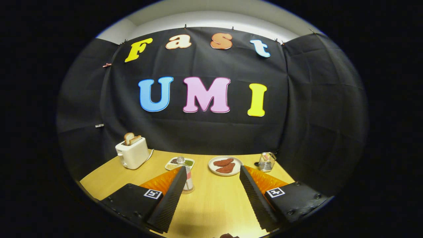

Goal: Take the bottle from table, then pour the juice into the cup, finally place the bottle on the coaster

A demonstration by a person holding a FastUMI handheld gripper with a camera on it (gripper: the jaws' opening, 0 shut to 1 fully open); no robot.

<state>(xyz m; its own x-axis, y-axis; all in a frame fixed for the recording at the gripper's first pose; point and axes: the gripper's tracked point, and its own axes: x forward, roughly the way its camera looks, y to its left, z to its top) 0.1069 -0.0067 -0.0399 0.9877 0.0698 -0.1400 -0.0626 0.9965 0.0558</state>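
Gripper [211, 180] fingers spread wide, holding nothing. Bottle [187, 177] stands upright on the table [214, 198], just ahead of the left finger, partly hidden by it. It appears off-centre, left of the gap.

A: The table [211, 201] is pale yellow wood grain. The toaster [132, 153] is cream, holding golden-brown toast [131, 138].

B: The plate [213, 169] is white, carrying two reddish-brown pieces [225, 165]. The small tray [172, 166] is white with green and tan fillings.

A: The bottle [188, 178] is clear with a red-and-white label. The gripper [211, 195] carries black-and-white square markers.
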